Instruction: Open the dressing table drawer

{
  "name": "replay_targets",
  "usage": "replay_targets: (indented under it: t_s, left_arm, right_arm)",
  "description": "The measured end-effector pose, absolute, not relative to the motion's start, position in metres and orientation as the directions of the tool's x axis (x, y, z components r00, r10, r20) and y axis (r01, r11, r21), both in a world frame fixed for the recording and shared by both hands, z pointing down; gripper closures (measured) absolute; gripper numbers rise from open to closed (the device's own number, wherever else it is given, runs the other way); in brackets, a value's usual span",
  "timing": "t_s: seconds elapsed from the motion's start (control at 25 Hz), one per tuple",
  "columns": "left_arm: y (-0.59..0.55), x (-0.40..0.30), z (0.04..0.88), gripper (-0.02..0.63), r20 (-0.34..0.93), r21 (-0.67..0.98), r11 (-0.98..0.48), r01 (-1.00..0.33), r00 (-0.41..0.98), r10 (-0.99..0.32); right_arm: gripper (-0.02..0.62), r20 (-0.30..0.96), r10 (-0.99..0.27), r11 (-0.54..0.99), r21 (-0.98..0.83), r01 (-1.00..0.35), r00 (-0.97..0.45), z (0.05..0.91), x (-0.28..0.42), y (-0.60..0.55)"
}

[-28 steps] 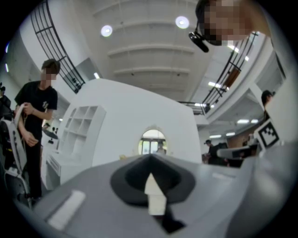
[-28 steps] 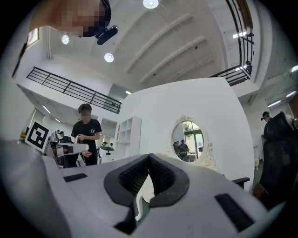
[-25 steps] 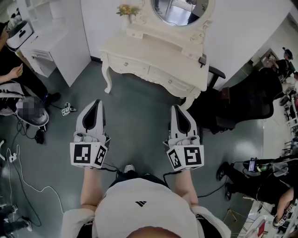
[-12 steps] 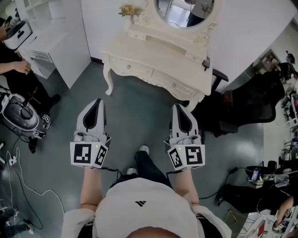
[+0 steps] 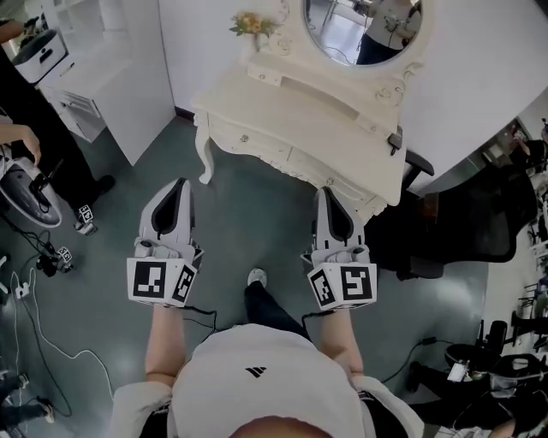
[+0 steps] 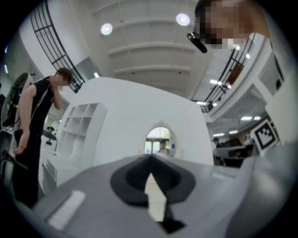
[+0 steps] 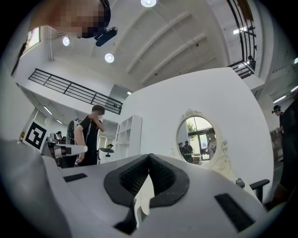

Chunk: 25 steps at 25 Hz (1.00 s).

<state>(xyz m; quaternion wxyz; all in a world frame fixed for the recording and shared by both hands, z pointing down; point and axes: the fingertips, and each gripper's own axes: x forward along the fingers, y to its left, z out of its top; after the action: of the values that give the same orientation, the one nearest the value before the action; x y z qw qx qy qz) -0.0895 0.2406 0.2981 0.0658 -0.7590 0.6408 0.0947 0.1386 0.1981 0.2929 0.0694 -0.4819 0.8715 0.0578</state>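
The cream dressing table (image 5: 300, 107) with an oval mirror (image 5: 364, 30) stands at the top centre of the head view. Two drawers run along its front, the left drawer (image 5: 248, 139) with a small knob and the right drawer (image 5: 330, 171) beside it. My left gripper (image 5: 178, 185) is held out over the grey floor, short of the table's left leg, its jaws shut and empty. My right gripper (image 5: 329, 193) sits just below the right drawer's front, also shut on nothing. The mirror (image 7: 198, 137) shows ahead in the right gripper view, and small past the left gripper (image 6: 150, 157).
A white shelf unit (image 5: 94, 77) stands at the left. A black office chair (image 5: 462, 222) sits right of the table. A person (image 6: 35, 135) stands at the left by some equipment (image 5: 26, 192). Cables (image 5: 34, 316) trail over the floor. A vase of flowers (image 5: 253, 26) tops the table.
I have stepped forward and both grippers have closed in on the dressing table, which now sits lower and larger in the head view. Both stay shut.
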Motion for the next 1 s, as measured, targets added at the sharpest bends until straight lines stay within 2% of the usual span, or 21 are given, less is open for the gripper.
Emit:
replay_targets:
  t_s: [0.68,1.0]
  left_arm:
    - [0.058,-0.058,0.273,0.597,-0.281,0.017,-0.173,-0.985,0.161,-0.946]
    - [0.019,-0.053,0.286,0.597,-0.242,0.015,-0.162,-0.987,0.154,-0.958]
  right_arm:
    - [0.594,-0.195,-0.817,0.547,0.039,-0.836,-0.543,0.28,0.163,0.016]
    - [0.594,-0.171,-0.81,0.566,0.016,-0.824,-0.56,0.295,0.162,-0.024]
